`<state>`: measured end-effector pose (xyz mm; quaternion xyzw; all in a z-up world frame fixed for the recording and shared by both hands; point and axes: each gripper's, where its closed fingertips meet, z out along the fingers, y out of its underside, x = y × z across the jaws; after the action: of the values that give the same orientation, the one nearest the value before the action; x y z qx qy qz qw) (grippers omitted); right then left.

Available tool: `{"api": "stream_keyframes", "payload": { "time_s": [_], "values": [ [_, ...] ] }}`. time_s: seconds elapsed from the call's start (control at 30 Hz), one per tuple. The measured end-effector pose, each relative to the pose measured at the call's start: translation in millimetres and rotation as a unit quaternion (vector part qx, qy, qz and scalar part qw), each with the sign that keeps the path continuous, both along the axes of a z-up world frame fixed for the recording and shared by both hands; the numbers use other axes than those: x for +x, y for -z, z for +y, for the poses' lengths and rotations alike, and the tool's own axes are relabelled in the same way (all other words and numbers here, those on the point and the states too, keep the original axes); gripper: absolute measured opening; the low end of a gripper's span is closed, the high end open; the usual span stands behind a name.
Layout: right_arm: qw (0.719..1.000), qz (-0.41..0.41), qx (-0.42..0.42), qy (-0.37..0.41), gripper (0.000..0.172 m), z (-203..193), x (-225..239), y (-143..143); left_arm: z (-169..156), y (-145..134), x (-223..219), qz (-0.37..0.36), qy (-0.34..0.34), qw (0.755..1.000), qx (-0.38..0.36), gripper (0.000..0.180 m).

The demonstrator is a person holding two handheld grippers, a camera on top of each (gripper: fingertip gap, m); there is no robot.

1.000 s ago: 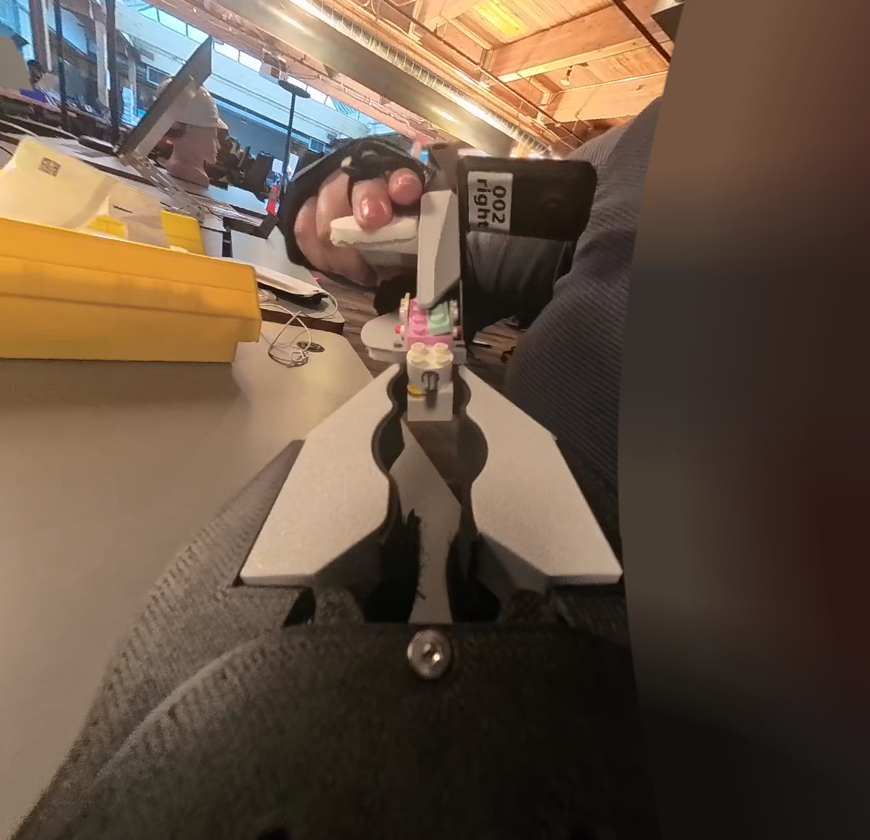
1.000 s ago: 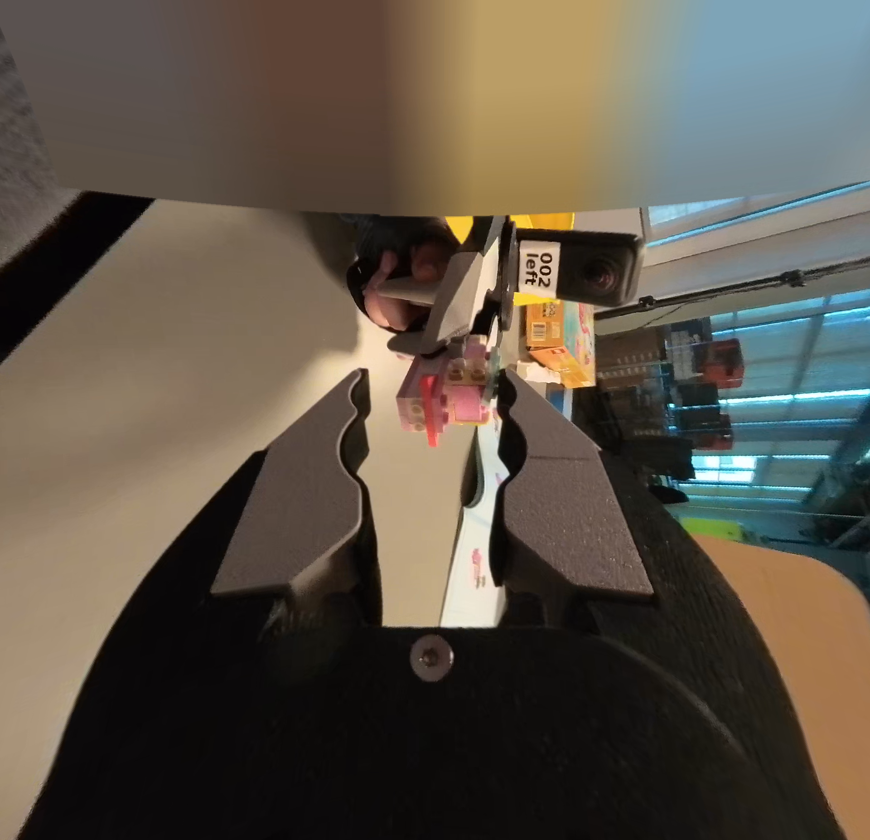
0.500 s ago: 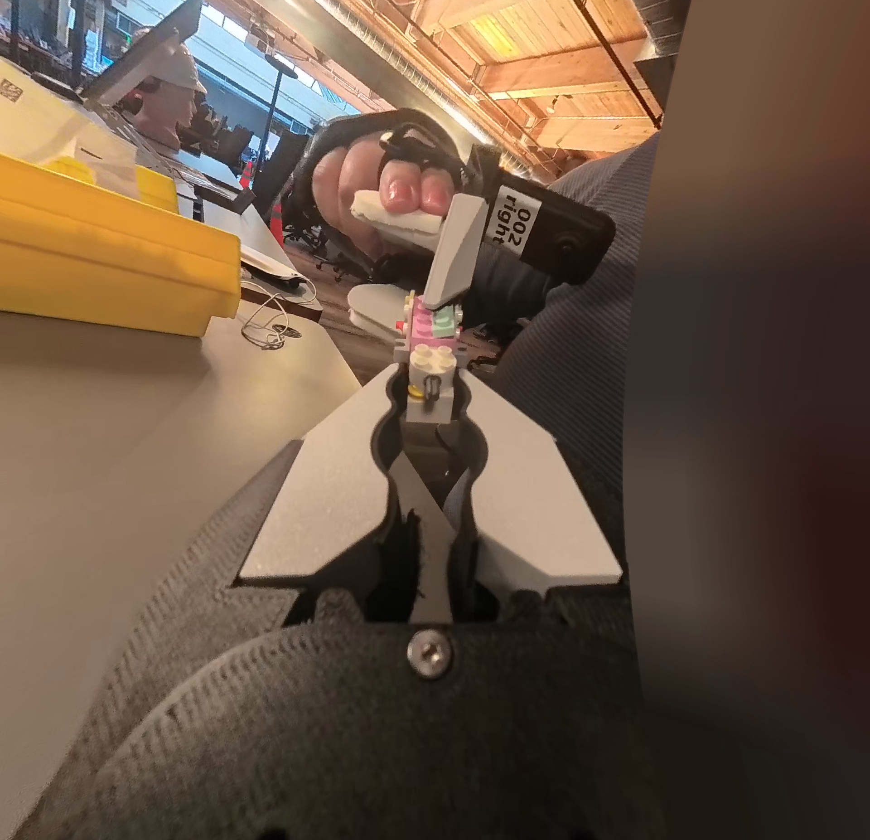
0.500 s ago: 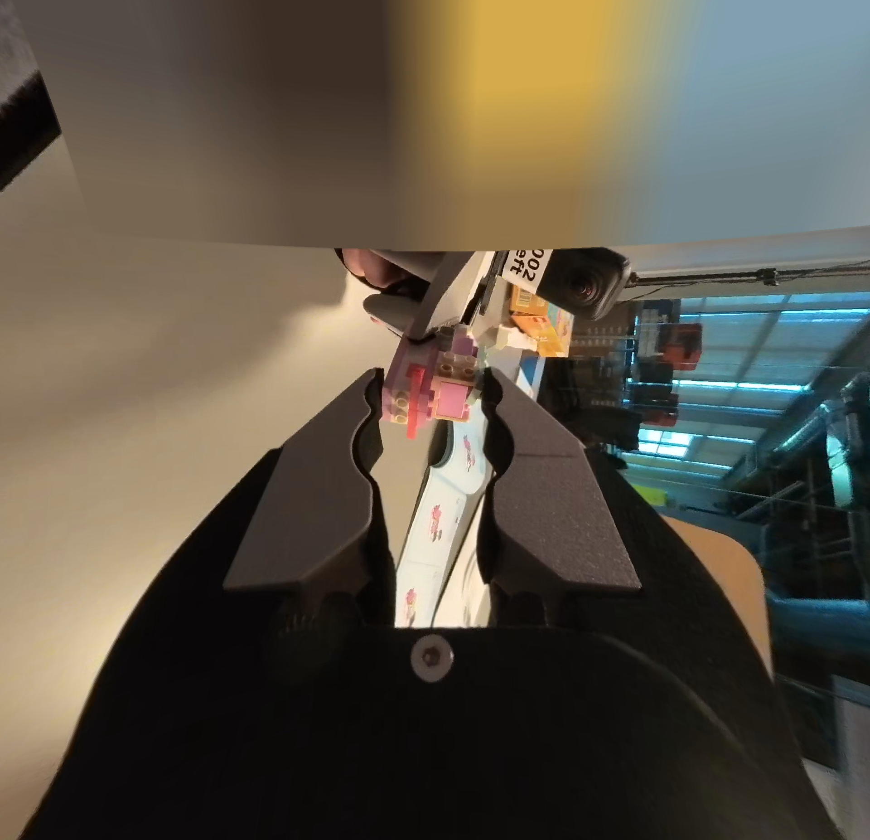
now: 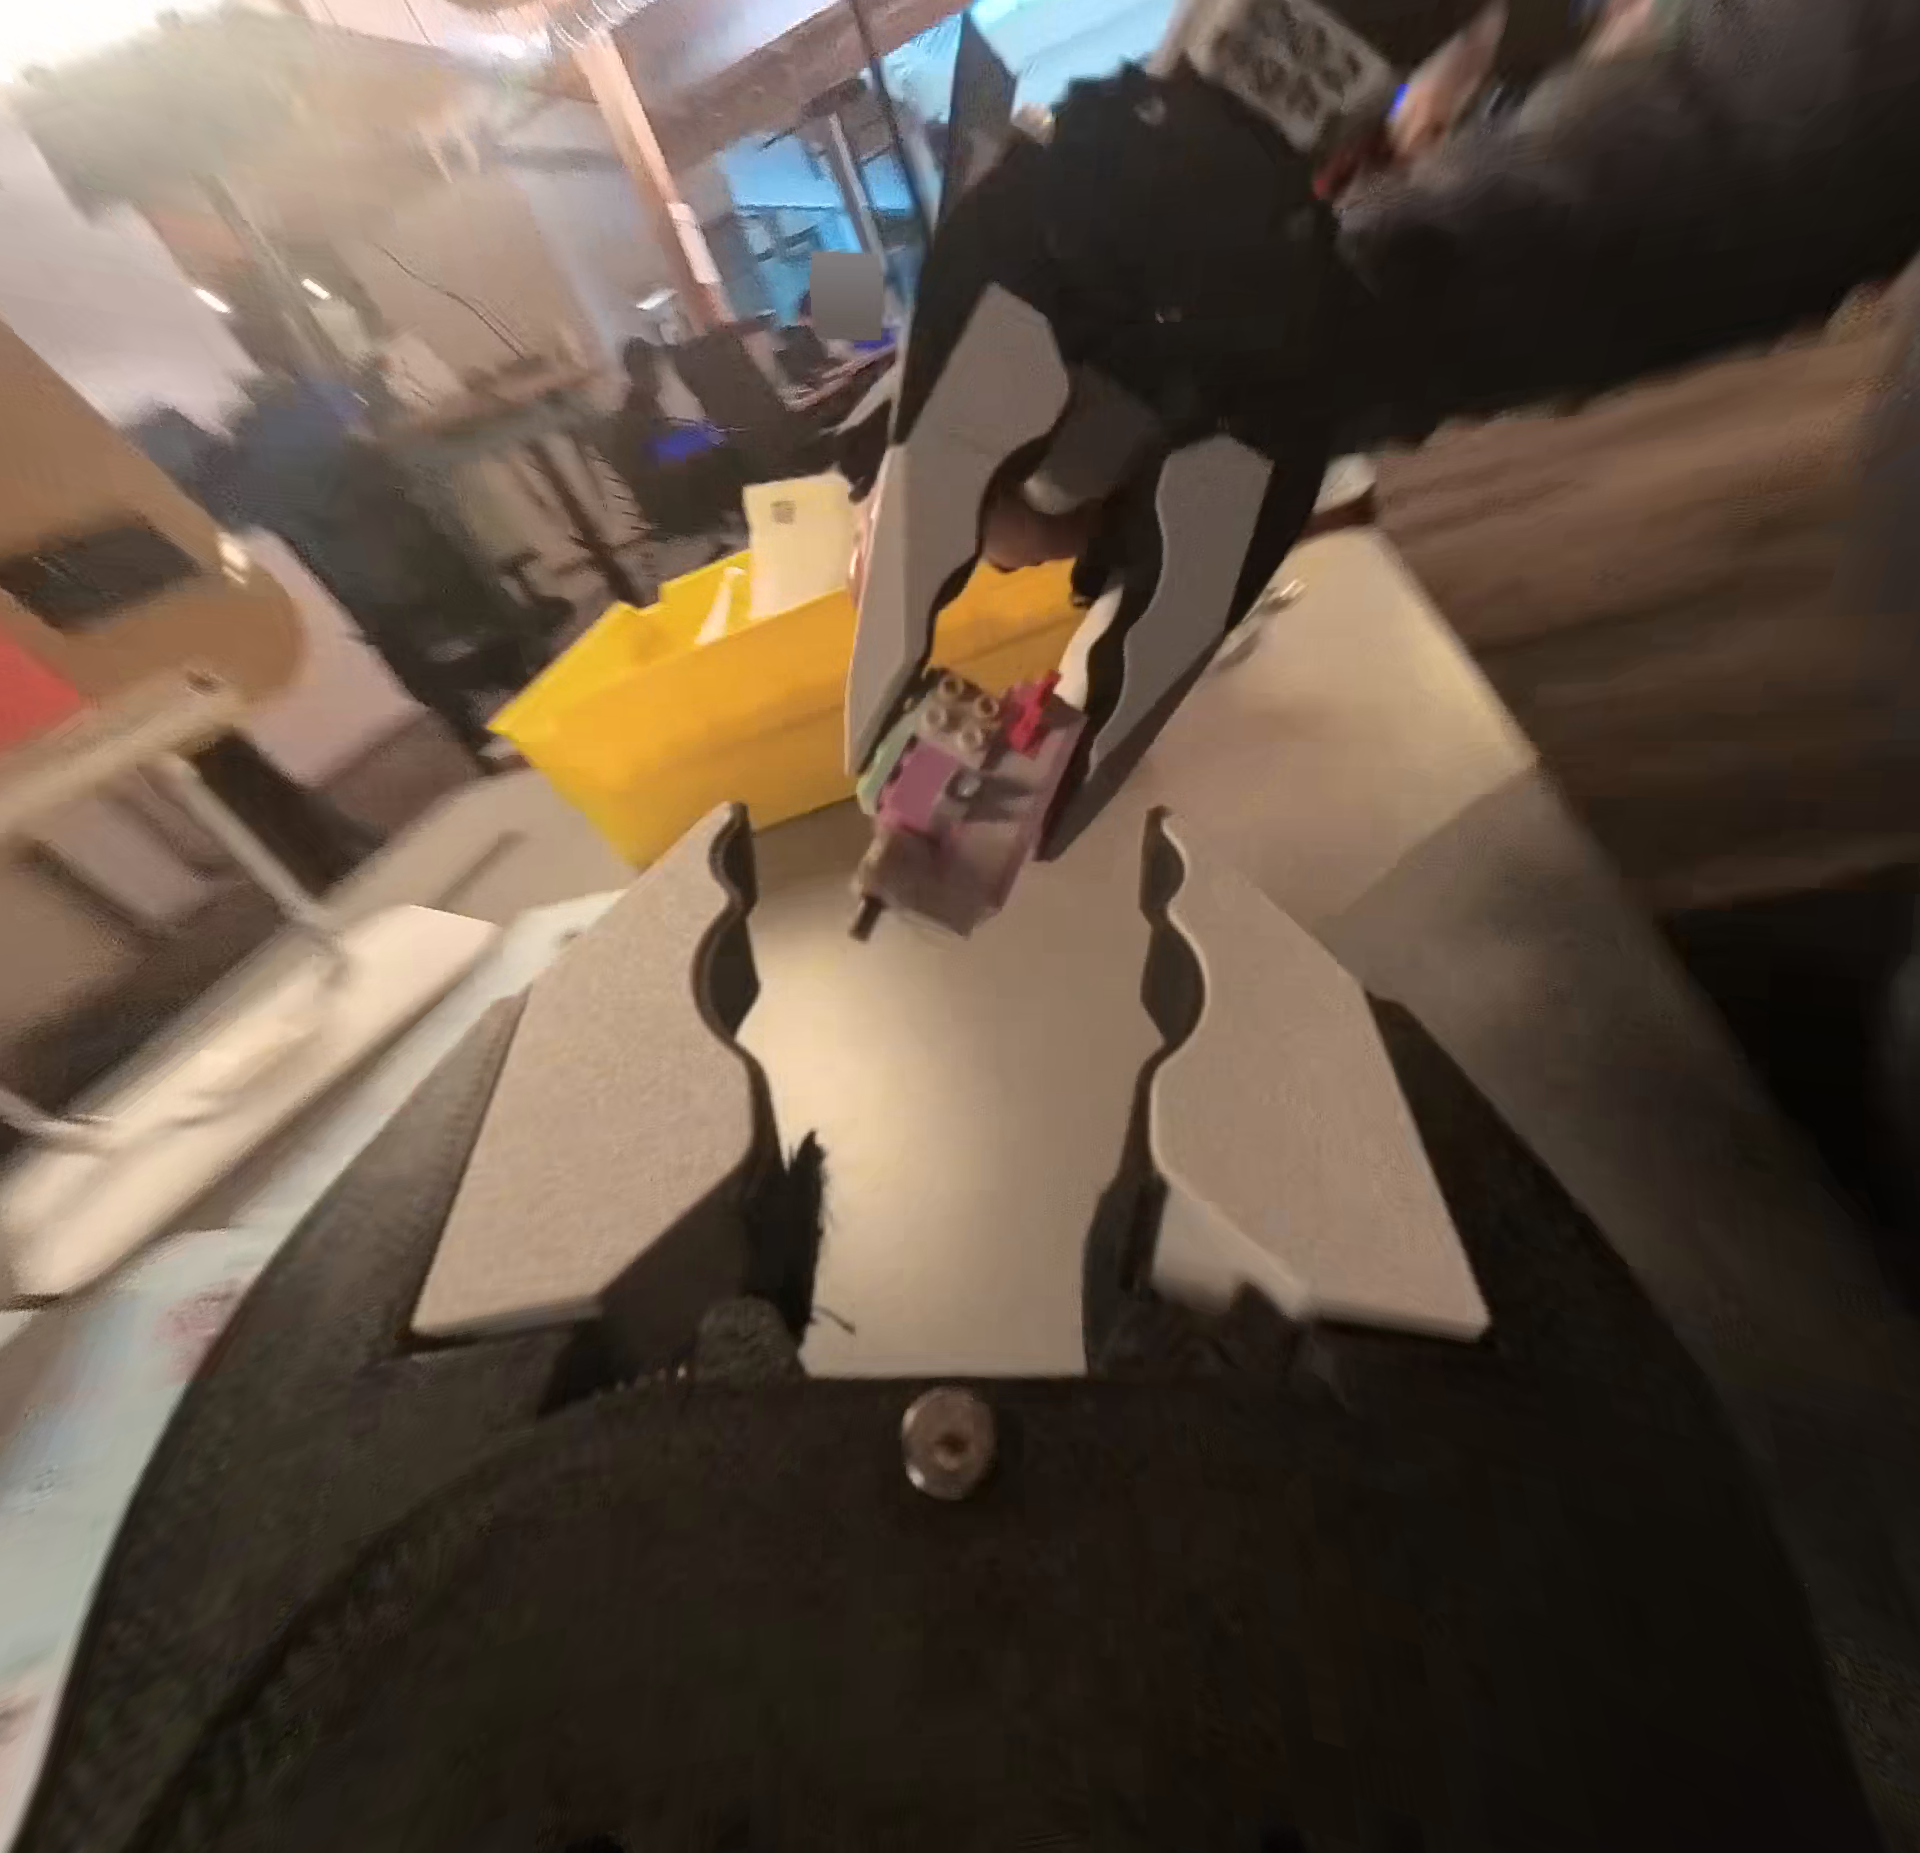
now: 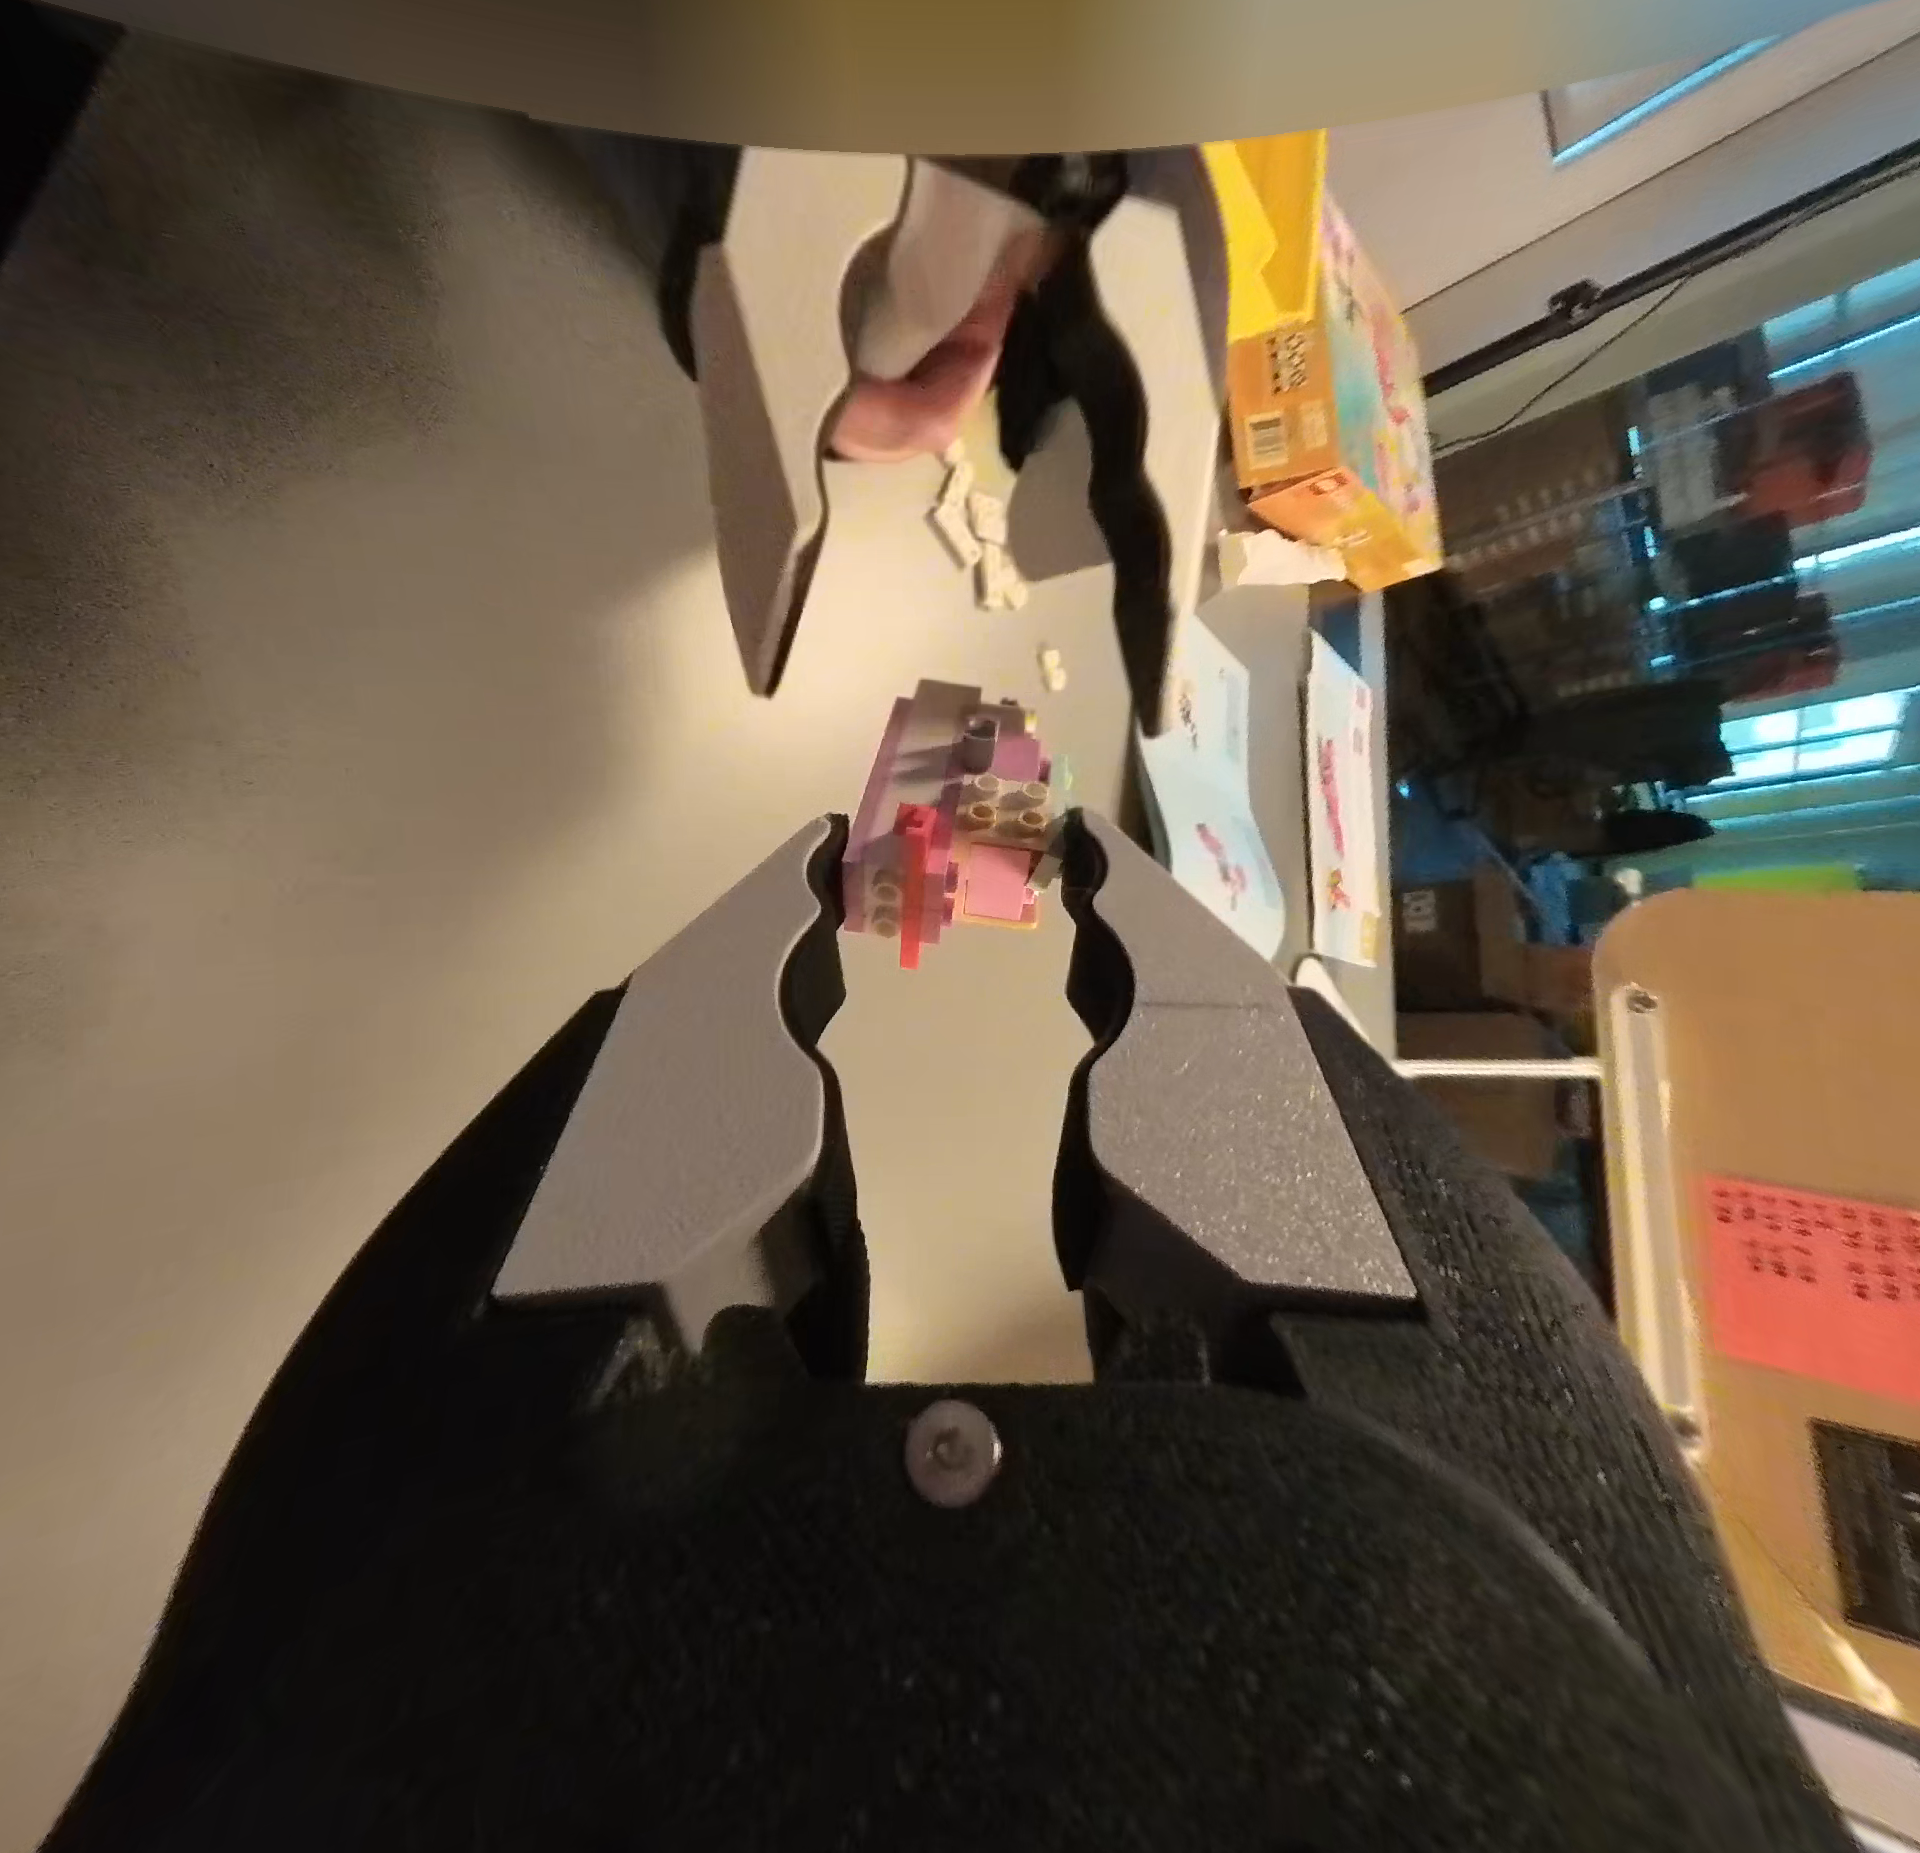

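A small brick model [image 6: 951, 816] in pink, purple, tan and red sits between the fingertips of my right gripper [image 6: 956, 832]. Both pads press on its sides and hold it above the grey table [image 6: 416, 660]. My left gripper [image 5: 945, 837] is wide open and empty. The model [image 5: 961, 806] hangs just beyond its tips, without touching them. In the left wrist view the right gripper [image 5: 966, 795] comes down from above, shut on the model. In the right wrist view the left gripper [image 6: 956, 702] stands open just past the model, with a hand behind it.
A yellow bin [image 5: 675, 702] stands on the table behind the model. Several loose white bricks [image 6: 971, 536] lie on the table. An orange and pink box [image 6: 1330, 432] and printed sheets [image 6: 1216, 816] lie at the table's edge. Less than 4 cm separates the two grippers' tips.
My left gripper was shut on the model, then opened wide, let go and drew back. My right gripper closed on the model a moment earlier and now holds it alone. Both views swung.
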<state>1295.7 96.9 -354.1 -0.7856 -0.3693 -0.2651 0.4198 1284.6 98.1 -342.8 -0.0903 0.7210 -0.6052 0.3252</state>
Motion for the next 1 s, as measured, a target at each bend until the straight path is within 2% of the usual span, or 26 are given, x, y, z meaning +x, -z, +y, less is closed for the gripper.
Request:
{"api": "stream_keyframes", "payload": {
  "time_s": [0.1, 0.27, 0.33, 0.67, 1.0],
  "values": [
    [1.000, 0.000, -0.017, -0.004, 0.040, 0.8, -1.5, 8.6, -6.5, 8.9, 0.1, -0.059, -0.029, 0.996, 0.067, 0.067],
    [0.999, 0.005, -0.031, -0.011, 0.039, 1.0, -3.6, 14.0, -10.2, 22.5, 2.9, -0.083, -0.044, 0.987, 0.128, 0.049],
    [0.999, 0.009, -0.039, -0.010, 0.039, 0.1, -3.2, 16.8, -7.6, 23.6, 6.3, -0.087, -0.057, 0.985, 0.140, 0.036],
    [0.998, 0.026, -0.053, 0.025, 0.039, 4.8, 6.3, 24.9, -2.4, 34.5, 16.0, -0.109, -0.097, 0.966, 0.214, 0.035],
    [0.999, 0.038, -0.013, 0.029, 0.037, 4.1, 9.5, 16.1, 0.9, 33.0, 20.0, -0.080, -0.093, 0.976, 0.178, 0.035]
  ]
}}
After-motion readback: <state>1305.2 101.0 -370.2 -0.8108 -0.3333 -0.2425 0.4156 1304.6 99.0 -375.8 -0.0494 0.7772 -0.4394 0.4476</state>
